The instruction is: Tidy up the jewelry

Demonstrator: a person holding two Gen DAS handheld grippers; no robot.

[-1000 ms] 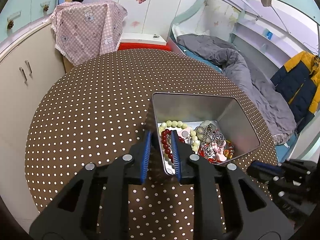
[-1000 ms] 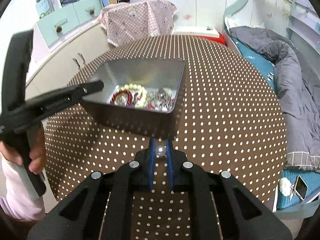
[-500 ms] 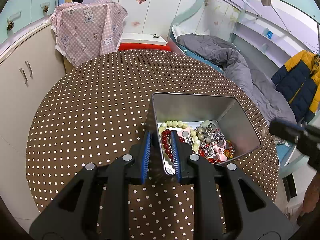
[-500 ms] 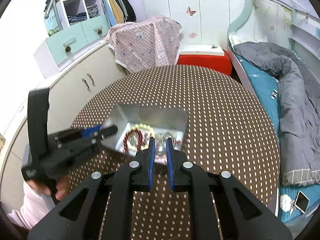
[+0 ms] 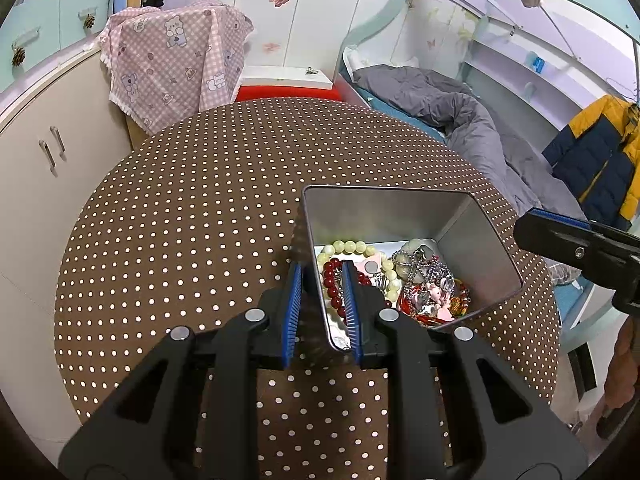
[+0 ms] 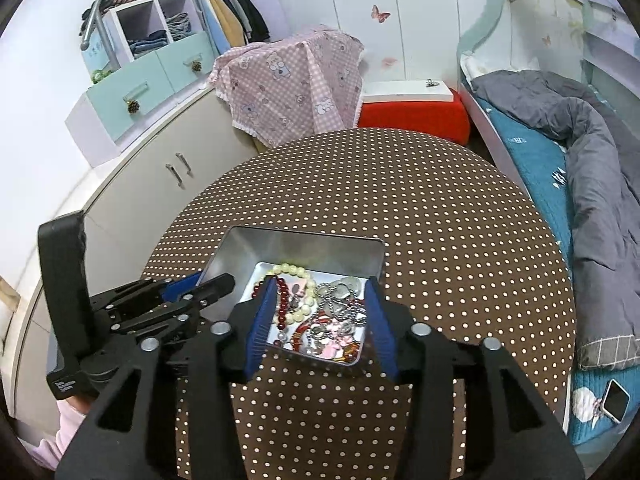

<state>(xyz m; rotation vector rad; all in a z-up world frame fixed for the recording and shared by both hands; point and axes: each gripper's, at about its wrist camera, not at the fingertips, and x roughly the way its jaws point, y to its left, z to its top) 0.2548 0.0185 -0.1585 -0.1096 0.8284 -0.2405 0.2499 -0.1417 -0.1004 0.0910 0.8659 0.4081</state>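
An open metal tin (image 5: 384, 192) stands on the polka-dot table, and in the right wrist view the tin (image 6: 304, 235) lies just under my right gripper. It holds a red bead bracelet (image 5: 329, 280), a pale bead bracelet (image 5: 348, 246) and tangled silver chains (image 5: 424, 270). My left gripper (image 5: 322, 268) is shut on the tin's near-left wall, one finger inside and one outside. My right gripper (image 6: 320, 284) hovers over the tin with its jaws opening and nothing between them. The same red bracelet (image 6: 282, 296) and chains (image 6: 340, 300) show below it.
The round table (image 5: 192, 220) wears a brown dotted cloth. A cabinet (image 6: 152, 184) stands to the left, with a pink checked cloth (image 6: 292, 80) and a red stool (image 6: 412, 114) behind. The bed (image 6: 580, 168) with a phone (image 6: 616, 400) is on the right.
My right gripper rose and came over the tin, then its jaws spread. The small silvery bead it was pinching is gone from between them. The left gripper kept still.
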